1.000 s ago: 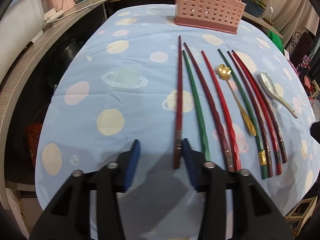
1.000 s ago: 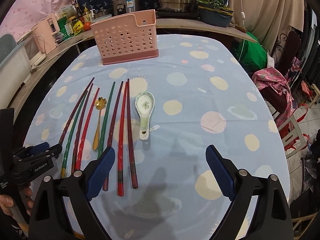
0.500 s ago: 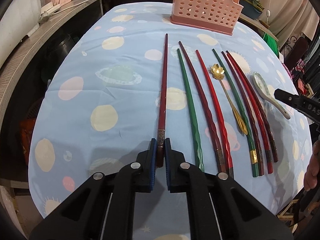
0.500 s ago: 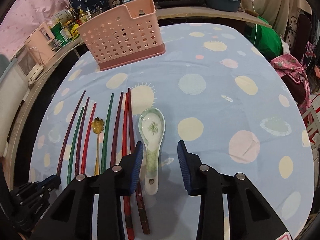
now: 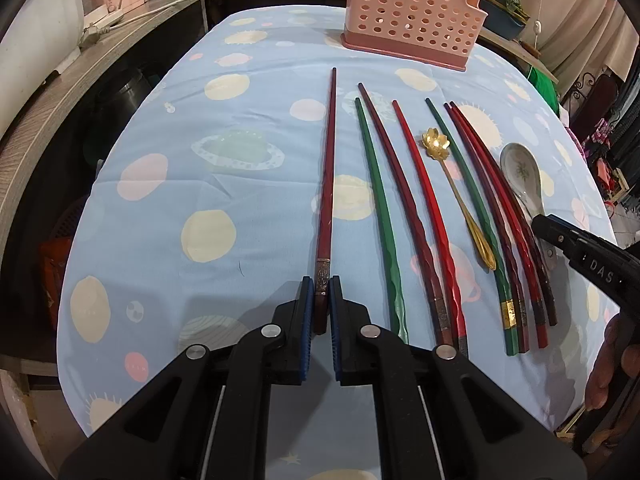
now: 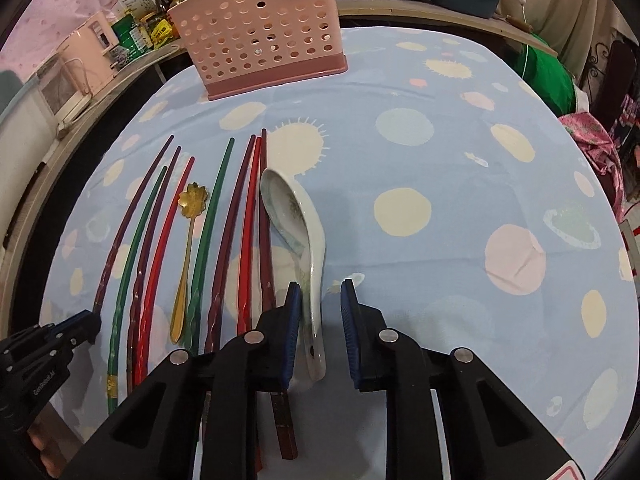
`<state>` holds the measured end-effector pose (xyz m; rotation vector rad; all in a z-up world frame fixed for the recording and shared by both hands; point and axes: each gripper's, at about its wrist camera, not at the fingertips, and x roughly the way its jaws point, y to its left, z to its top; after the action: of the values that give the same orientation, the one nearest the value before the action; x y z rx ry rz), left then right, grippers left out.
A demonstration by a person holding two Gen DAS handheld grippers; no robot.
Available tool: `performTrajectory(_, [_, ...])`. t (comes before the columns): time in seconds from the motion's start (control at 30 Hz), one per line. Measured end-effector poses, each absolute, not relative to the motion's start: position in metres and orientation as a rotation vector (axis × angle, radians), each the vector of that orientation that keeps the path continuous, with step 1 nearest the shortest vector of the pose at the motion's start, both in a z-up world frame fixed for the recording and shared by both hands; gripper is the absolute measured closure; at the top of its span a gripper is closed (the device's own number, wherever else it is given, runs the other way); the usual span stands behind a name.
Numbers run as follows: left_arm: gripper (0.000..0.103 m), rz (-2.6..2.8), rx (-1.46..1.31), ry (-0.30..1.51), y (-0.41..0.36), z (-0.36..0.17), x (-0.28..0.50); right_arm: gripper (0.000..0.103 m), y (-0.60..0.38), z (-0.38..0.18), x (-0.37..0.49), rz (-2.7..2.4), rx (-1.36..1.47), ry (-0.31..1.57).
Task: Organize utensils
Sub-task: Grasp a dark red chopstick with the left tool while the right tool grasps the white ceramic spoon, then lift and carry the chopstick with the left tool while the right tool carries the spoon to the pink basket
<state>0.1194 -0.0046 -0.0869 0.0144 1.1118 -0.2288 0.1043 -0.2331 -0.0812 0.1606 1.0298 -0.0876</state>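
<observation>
The left hand-held gripper (image 5: pixel 320 300) pinches the dark red chopstick (image 5: pixel 327 168) near its butt, while the right hand-held gripper (image 6: pixel 320 312), spread, should straddle the ceramic spoon (image 6: pixel 298 236) handle squarely before carrying toward the pink basket (image 6: pixel 260 28).

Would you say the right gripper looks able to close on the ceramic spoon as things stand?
Probably yes. The right gripper is open with the ceramic spoon handle between its pads; nothing lies on the spoon, though a dark red chopstick runs close beside the left pad.
</observation>
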Motion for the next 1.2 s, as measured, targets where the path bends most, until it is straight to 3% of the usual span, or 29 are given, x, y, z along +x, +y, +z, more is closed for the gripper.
performTrajectory(0.13, [0.096,-0.233,0.007,1.116,-0.004,-0.086,0.120,0.094,-0.237,-0.081,0.101,-0.080,0.165,1.029])
performTrajectory(0.47, [0.096,-0.228,-0.028,1.047,0.007,-0.048,0.113,0.096,-0.255,-0.035,0.082,-0.099,0.196,0.943])
performTrajectory(0.77, [0.096,-0.231,-0.070,0.841,0.015,0.046,0.140,0.097,-0.273,0.025,0.101,-0.085,0.215,0.824])
performTrajectory(1.2, [0.096,-0.240,-0.075,0.518,-0.012,0.186,0.232,0.098,-0.302,0.099,0.203,-0.065,0.282,0.649])
